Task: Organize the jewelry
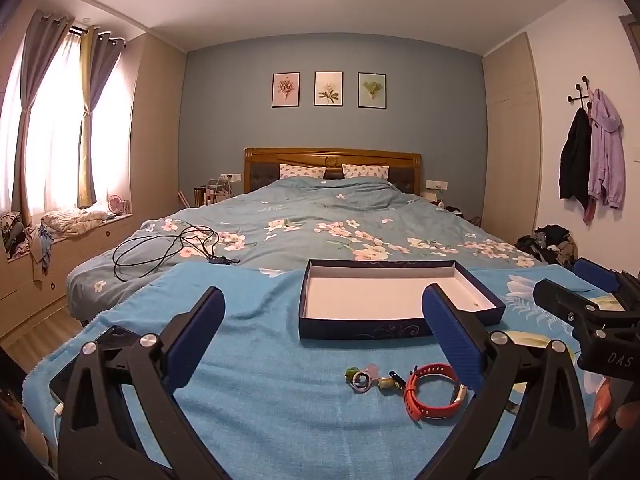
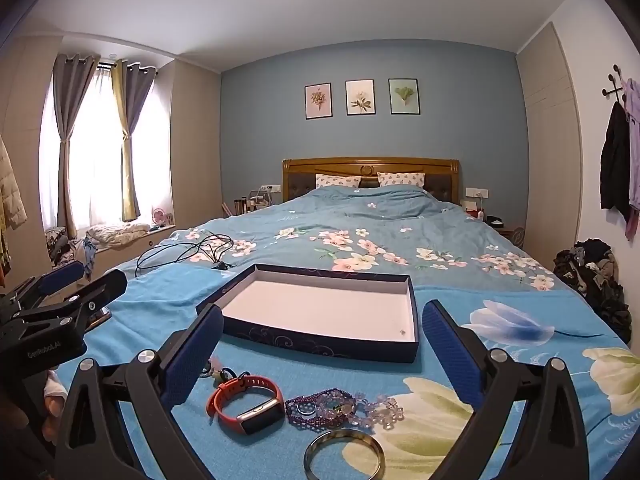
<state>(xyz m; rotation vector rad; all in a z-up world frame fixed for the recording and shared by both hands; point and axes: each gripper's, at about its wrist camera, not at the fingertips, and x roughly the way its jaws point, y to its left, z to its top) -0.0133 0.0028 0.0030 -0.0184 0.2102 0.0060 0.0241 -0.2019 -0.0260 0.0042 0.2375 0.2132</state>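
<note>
A dark blue shallow box (image 1: 384,322) (image 2: 320,340) with a white inside lies open on the blue blanket; a tiny item lies in its right corner (image 2: 402,332). In front of it lie a red smart band (image 1: 430,394) (image 2: 246,402), small rings and green beads (image 1: 362,380), purple and clear bead bracelets (image 2: 340,406) and a metal bangle (image 2: 344,456). My left gripper (image 1: 322,312) is open and empty above the jewelry. My right gripper (image 2: 320,328) is open and empty above the bracelets; it also shows in the left wrist view (image 1: 580,284).
A black cable (image 1: 168,250) lies on the floral duvet behind the box. A phone (image 1: 100,360) lies at the blanket's left edge. Clothes are piled at the right wall (image 2: 592,276) and on the window seat (image 1: 72,220).
</note>
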